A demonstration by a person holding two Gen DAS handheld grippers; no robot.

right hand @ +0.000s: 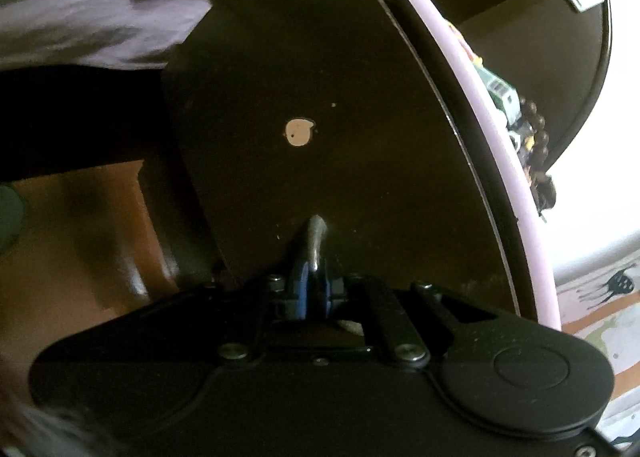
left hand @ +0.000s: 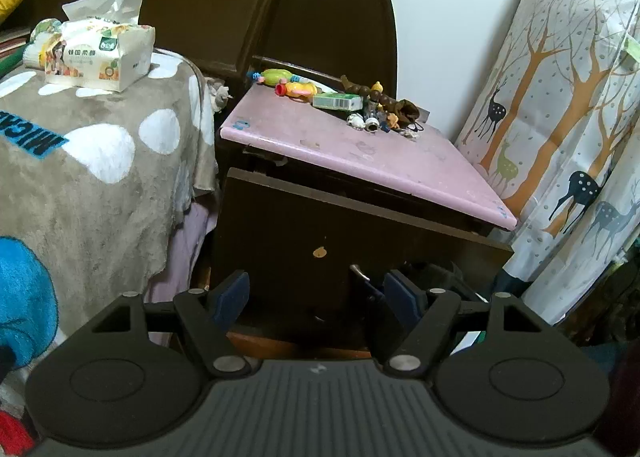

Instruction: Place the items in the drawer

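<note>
The dark brown wooden drawer front [left hand: 320,233] sits just under the pale pink counter top [left hand: 360,153] of the bedside cabinet, standing slightly proud of it, with a small pale chip [right hand: 299,132] in its finish and a curved silver metal handle [right hand: 316,241] low on the panel. The right hand-held gripper [right hand: 314,289] is clamped narrowly on that handle between its blue pads. The left hand-held gripper [left hand: 316,293] hangs in front of the drawer with its jaws wide and nothing between them. On the counter, towards the back, lie small bright plastic toys [left hand: 294,83], a green and white box [left hand: 338,101] and a string of brown beads [left hand: 364,91]. To the left, a tissue pack [left hand: 100,53] rests on a grey spotted blanket [left hand: 100,161]; to the right hangs a deer-print fabric cover [left hand: 572,129].
</note>
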